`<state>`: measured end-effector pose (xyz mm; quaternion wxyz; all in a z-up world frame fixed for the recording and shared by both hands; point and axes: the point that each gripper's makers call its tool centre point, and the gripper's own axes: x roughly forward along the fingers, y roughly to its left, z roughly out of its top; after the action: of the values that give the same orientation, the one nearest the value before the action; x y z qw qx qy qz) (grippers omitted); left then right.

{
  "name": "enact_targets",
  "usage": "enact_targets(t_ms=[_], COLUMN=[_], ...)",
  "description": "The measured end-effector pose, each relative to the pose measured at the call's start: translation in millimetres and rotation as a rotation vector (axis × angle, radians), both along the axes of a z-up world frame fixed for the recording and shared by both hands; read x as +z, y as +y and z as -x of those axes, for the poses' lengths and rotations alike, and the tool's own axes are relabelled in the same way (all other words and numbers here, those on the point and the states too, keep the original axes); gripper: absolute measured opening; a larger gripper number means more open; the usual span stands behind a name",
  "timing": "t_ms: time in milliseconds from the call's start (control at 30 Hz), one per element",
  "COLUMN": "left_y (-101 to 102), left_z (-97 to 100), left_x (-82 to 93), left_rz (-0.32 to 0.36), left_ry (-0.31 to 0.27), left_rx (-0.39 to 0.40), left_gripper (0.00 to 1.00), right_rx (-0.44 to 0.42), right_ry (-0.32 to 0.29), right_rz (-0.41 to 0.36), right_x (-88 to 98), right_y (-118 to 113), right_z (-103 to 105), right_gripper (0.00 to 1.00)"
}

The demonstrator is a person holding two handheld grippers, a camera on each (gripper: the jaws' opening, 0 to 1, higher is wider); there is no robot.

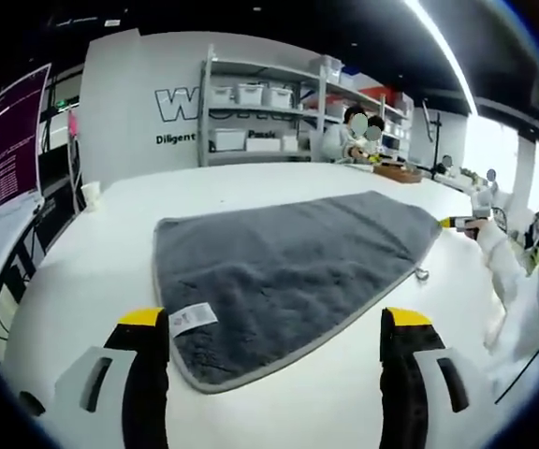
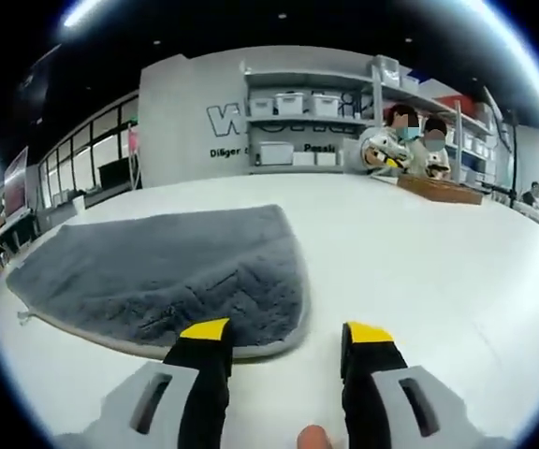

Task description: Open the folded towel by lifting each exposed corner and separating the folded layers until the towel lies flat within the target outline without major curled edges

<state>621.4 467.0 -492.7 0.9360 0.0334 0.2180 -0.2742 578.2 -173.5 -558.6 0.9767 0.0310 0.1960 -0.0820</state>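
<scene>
A: Grey terry: the towel (image 1: 288, 271) lies folded on the white desk (image 1: 251, 182). The left claw (image 1: 274, 332) is spread wide, empty, at the towel's near corner beside the white label (image 1: 193, 318).

B: Procedure?

A: Close on the top layer only, at the bound edge just beyond the label. Judged from the fold, pinching both layers would drag the whole towel instead of opening it.

B: And the right claw (image 2: 282, 335)?

A: Also open, empty, just short of the towel's rounded near edge (image 2: 288, 341). Lift its corner low and outward from the towel's centre, keeping the layers apart. No target outline is discernible on the desk, so check placement once the towel is flat.
</scene>
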Motion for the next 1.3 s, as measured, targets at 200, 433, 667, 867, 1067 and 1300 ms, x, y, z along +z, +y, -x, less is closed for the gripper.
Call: enact_targets(t_ms=[200, 433, 667, 867, 1067, 1300], left_y=[-1, -2, 0, 3, 3, 2], left_z=[-0.3, -0.2, 0.8, 1.8, 2.9, 2.8], left_x=[-2.6, -4.5, -4.5, -8.0, -8.5, -9.7], left_rz=[-0.002, 0.002, 0.006, 0.003, 0.007, 0.003], left_ry=[0.006, 0.013, 0.013, 0.023, 0.023, 0.027], left_rx=[-0.002, -0.007, -0.002, 0.005, 0.012, 0.009], left_gripper=[0.91, 0.9, 0.9, 0.9, 0.9, 0.89], right_rx=[0.005, 0.039, 0.042, 0.035, 0.016, 0.011], right_ry=[0.002, 0.01, 0.013, 0.012, 0.016, 0.029], right_rz=[0.013, 0.024, 0.03, 0.034, 0.029, 0.026], right_x=[-2.3, -4.2, -4.3, -4.0, -3.6, -3.6], right_y=[-2, 5, 4, 3, 2, 3], right_z=[-2, -5, -4, -1, 6, 16], right_gripper=[0.28, 0.17, 0.11, 0.08, 0.08, 0.07])
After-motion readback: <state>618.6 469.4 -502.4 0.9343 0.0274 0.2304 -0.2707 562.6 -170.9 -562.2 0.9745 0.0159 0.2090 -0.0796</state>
